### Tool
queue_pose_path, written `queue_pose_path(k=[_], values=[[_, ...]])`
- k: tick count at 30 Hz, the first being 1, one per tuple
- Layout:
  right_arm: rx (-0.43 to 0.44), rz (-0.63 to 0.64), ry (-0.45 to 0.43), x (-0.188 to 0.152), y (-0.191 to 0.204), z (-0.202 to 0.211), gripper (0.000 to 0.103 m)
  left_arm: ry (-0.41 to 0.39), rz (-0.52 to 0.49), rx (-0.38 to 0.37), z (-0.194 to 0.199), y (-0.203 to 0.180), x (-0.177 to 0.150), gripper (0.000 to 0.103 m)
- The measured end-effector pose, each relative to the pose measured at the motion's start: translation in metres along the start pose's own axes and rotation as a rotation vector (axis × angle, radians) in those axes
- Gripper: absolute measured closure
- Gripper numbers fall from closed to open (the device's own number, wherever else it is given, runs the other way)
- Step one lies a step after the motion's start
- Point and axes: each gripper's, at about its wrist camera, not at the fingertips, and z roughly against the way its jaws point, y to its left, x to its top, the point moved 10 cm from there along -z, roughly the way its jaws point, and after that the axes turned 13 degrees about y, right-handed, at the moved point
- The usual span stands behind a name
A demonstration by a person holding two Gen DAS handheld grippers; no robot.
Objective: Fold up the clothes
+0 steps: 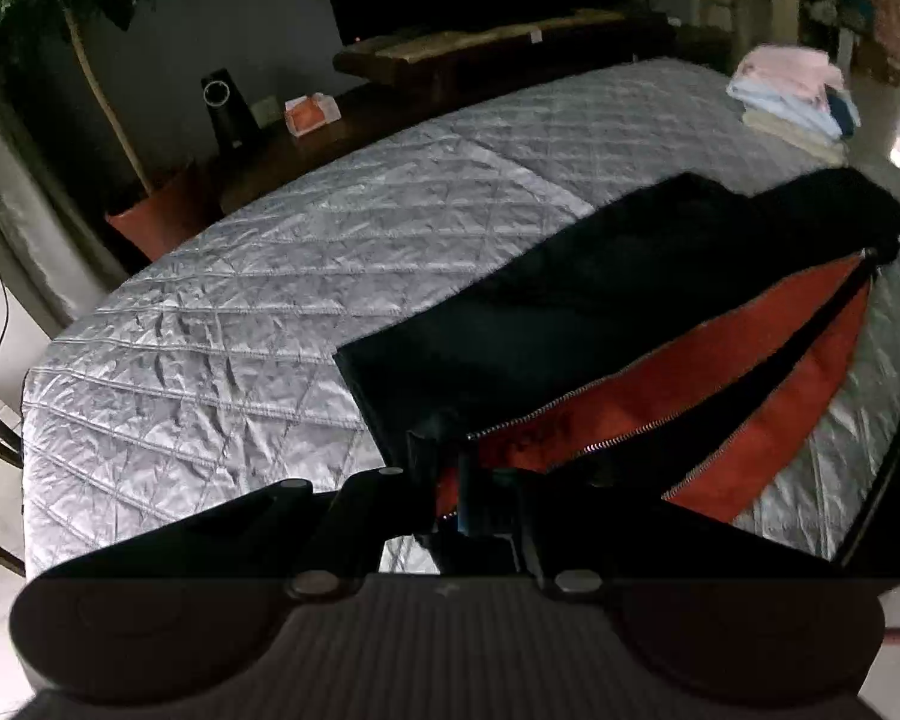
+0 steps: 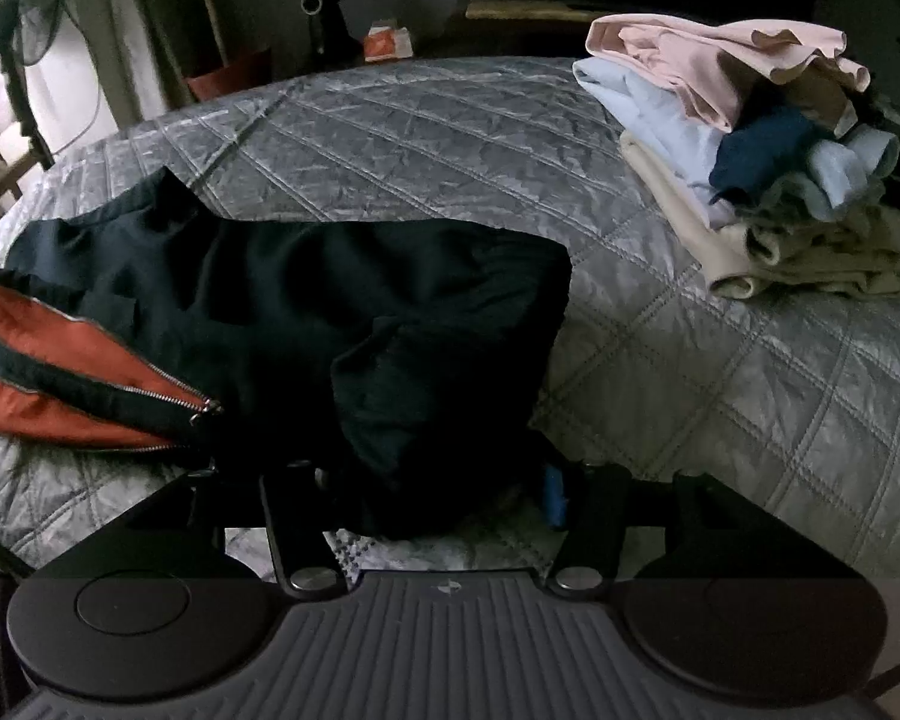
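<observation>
A black jacket [image 1: 570, 300] with an orange lining [image 1: 660, 372] and a silver zipper lies unzipped on a silver quilted bed cover [image 1: 240, 300]. My left gripper [image 1: 471, 480] is shut on the jacket's bottom edge beside the zipper. In the right wrist view the jacket [image 2: 330, 300] lies bunched, its zipper pull [image 2: 207, 408] at the left. My right gripper [image 2: 429, 498] stands wide open at the jacket's near end. A dark fold of fabric lies between its fingers, and the blue pad [image 2: 555, 498] shows bare.
A stack of folded clothes [image 2: 750, 150] in pink, light blue, navy and beige sits at the bed's far right corner [image 1: 792, 102]. Beyond the bed are an orange plant pot [image 1: 156, 222], a black speaker [image 1: 228, 108], an orange box [image 1: 309, 111] and a standing fan [image 2: 30, 18].
</observation>
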Motion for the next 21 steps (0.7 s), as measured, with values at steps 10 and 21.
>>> queue_pose_path(k=[10,21], values=[[-0.026,-0.102,-0.145,0.007,-0.004,0.066,0.04,0.054,-0.059,0.033,0.001,-0.023,-0.018,0.098],[-0.014,-0.143,-0.112,0.024,-0.003,0.032,0.039,-0.054,0.028,0.04,0.036,-0.012,-0.014,0.098]])
